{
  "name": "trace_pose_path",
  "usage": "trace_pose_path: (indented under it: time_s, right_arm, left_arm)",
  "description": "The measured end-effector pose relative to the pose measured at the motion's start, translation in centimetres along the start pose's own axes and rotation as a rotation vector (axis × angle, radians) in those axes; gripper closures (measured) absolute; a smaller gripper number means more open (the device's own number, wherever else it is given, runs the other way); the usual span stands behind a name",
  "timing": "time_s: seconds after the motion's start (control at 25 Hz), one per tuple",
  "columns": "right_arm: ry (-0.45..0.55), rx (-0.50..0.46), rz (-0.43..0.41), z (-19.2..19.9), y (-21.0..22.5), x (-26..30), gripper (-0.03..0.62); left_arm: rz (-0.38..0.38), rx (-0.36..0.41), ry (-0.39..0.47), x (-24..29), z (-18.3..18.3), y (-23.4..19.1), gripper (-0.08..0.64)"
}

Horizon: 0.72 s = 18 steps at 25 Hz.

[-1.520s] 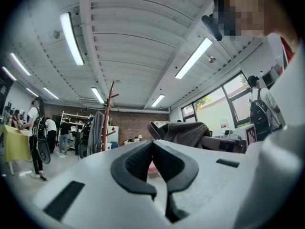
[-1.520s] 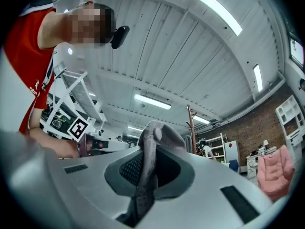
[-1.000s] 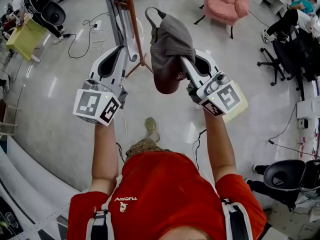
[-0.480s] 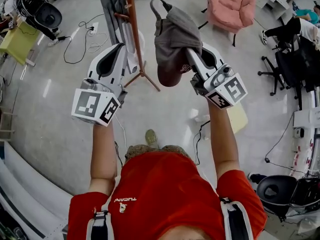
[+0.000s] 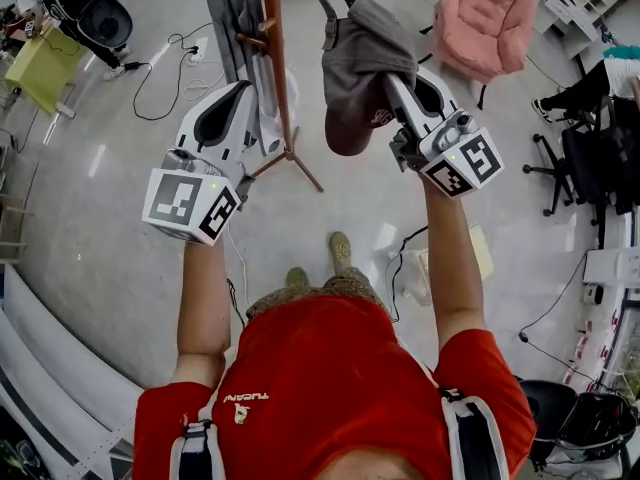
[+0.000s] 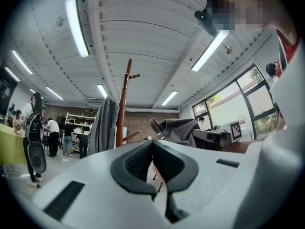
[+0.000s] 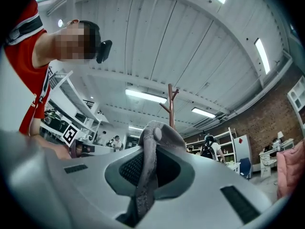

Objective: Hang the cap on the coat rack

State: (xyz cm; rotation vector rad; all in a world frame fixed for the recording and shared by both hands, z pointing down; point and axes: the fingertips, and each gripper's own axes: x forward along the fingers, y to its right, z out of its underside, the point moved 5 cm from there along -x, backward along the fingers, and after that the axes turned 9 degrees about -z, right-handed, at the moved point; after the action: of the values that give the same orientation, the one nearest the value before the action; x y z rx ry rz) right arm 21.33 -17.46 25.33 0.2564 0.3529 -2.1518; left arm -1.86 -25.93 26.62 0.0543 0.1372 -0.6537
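Head view: the right gripper [image 5: 398, 86] is holding the cap [image 5: 365, 53] up in the air, just right of the coat rack [image 5: 272, 58] pole, and it doesn't look like it's touching it. The cap is drooping over the gripper's tip with its strap sticking up. The left gripper [image 5: 242, 93] is hovering on the other side of the pole, near a grey coat [image 5: 225, 8] that's hanging on the rack.

Left gripper view: its fingers [image 6: 136, 163] are sitting pressed together with nothing between them. The rack and cap are showing ahead, cap to the right of the pole.

Right gripper view: the fingers [image 7: 125, 168] are pinching a fold of the grey cap fabric, clamped tight on it. The rack's top is poking up behind.
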Motion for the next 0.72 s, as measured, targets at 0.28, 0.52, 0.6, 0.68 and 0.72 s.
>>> trace_pose_path:
  time_s: [0.28, 0.52, 0.6, 0.68, 0.72]
  right_arm:
    - [0.015, 0.033, -0.104, 1.1, 7.3, 1.6, 0.557]
    - [0.029, 0.107, -0.205, 2.0, 13.8, 1.8, 0.557]
    - [0.040, 0.150, -0.246, 2.7, 15.4, 2.1, 0.557]
    - [0.064, 0.191, -0.300, 3.4, 16.3, 2.8, 0.557]
    - [0.070, 0.208, -0.317, 3.9, 16.7, 3.2, 0.557]
  left_arm:
    - [-0.111, 0.017, 0.014, 4.9, 0.0, 0.0, 0.551]
    - [-0.200, 0.037, 0.013, 8.7, -0.5, 1.9, 0.551]
    - [-0.227, 0.045, 0.009, 9.4, -0.4, 2.3, 0.551]
    - [-0.259, 0.055, 0.002, 9.6, -0.2, 2.4, 0.551]
    - [-0.274, 0.058, -0.002, 9.7, -0.2, 2.2, 0.551]
